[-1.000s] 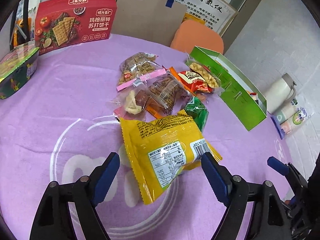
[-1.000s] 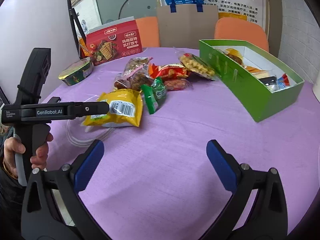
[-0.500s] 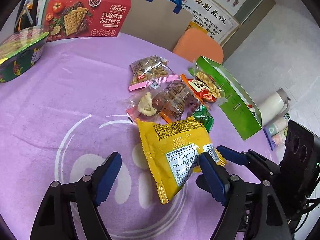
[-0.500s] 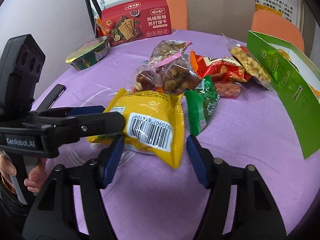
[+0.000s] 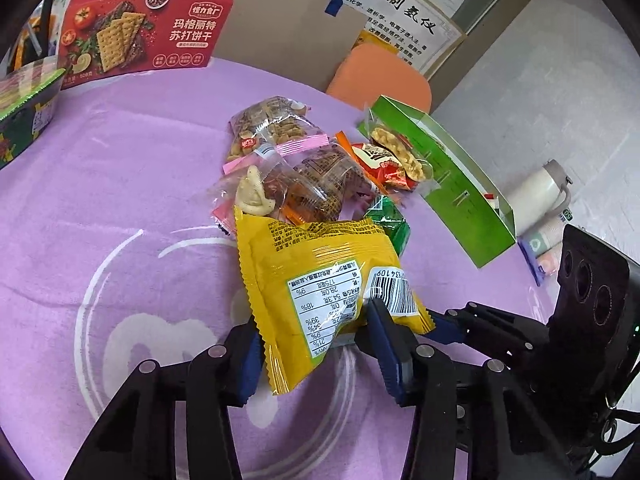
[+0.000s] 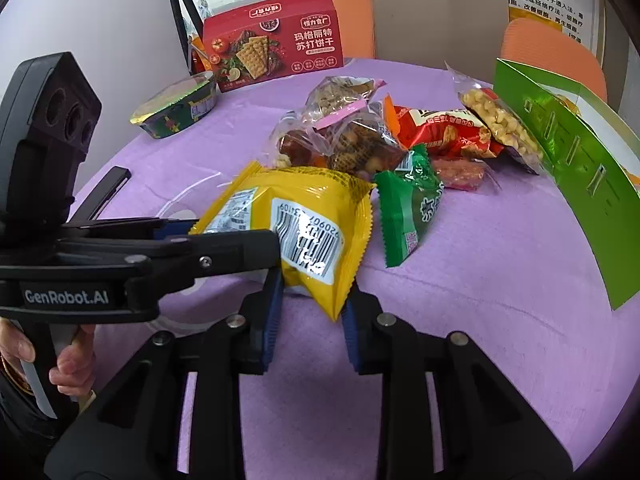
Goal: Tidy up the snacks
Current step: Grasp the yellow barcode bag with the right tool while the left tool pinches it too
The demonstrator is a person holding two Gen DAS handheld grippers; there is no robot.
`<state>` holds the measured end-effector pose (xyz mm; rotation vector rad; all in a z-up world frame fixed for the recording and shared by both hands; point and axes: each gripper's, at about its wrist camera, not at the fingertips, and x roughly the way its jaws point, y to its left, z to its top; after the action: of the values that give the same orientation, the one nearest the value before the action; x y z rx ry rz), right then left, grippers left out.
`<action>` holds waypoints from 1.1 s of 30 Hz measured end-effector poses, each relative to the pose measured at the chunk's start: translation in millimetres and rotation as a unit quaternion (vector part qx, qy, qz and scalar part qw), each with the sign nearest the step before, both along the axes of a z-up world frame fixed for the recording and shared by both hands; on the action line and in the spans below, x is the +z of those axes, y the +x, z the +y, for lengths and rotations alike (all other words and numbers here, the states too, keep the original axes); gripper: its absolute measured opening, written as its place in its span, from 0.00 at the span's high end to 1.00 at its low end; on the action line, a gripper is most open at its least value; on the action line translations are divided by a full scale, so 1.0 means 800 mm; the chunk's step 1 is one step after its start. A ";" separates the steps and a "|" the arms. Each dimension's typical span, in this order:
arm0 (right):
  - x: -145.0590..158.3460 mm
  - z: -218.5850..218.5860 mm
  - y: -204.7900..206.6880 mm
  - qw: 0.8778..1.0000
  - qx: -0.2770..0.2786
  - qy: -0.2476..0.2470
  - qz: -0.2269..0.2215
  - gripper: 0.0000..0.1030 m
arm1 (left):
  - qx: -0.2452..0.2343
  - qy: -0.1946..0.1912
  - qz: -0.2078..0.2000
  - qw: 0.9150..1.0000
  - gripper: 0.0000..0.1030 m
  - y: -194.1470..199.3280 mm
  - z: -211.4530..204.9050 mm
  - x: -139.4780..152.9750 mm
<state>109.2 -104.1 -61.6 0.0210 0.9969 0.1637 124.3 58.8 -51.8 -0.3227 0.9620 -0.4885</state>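
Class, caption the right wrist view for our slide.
Both grippers closing on one yellow snack packet beside the snack pile on a purple tablecloth.

Green box interior mostly hidden

Both views are evenly and brightly lit from overhead, and only soft, short shadows are cast beneath the fingers onto the purple tablecloth. Glare is seen on the yellow snack packet between the fingers and on the clear wrappers beyond them. Straight edges are bent by fisheye distortion, corners are blacked out, and focus is kept sharp throughout, without motion blur.
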 end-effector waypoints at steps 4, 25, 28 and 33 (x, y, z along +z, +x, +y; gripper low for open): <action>0.003 -0.003 -0.006 1.000 -0.005 0.002 -0.003 0.75 | -0.002 0.003 0.002 1.000 0.53 -0.002 -0.004 0.001; 0.034 -0.058 -0.099 0.995 -0.080 0.024 -0.055 0.50 | -0.064 0.017 0.014 0.998 0.67 -0.038 -0.068 0.007; 0.032 -0.062 -0.095 0.995 -0.080 0.036 -0.053 0.50 | -0.051 0.017 0.017 0.998 0.58 -0.036 -0.065 0.008; 0.031 -0.061 -0.091 0.994 -0.076 0.047 -0.055 0.50 | -0.041 0.015 0.017 0.999 0.58 -0.029 -0.058 0.013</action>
<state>36.4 -152.9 -36.4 0.1722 0.8728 0.0720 100.9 12.4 -41.6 -0.2659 1.0175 -0.5453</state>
